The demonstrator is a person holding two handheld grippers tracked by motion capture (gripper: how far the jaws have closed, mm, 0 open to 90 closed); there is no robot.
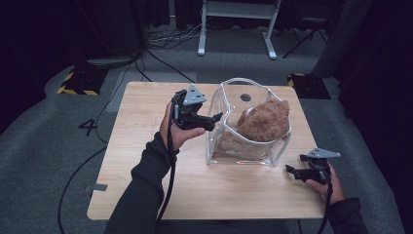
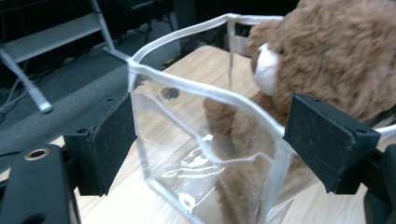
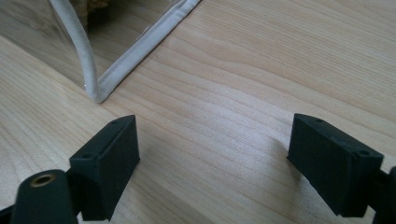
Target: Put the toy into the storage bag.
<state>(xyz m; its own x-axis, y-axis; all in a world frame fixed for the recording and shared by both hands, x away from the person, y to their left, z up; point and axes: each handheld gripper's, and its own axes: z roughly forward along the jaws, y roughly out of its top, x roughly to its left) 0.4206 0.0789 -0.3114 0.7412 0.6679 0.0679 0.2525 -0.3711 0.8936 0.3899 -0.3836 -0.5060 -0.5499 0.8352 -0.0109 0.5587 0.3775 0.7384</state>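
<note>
1. The wooden table carries everything; its pale top stands on grey carpet with cables running across it.
2. A clear plastic bag with white piping along its edges stands upright, right of the table's centre, its mouth open upward. In the left gripper view its near corner and top rim sit directly ahead of the jaws.
3. A brown teddy bear sits inside the bag, leaning toward its right side; the left gripper view shows its white muzzle just above the rim.
4. The left gripper is held just beside the bag's left wall, near the top edge. Its jaws stand wide apart with the bag's rim showing between them, and the pads do not press on it.
5. The right gripper rests low at the table's right front, near the bag's lower right corner but apart from it. Its jaws are spread wide over bare wood, holding nothing.
</note>
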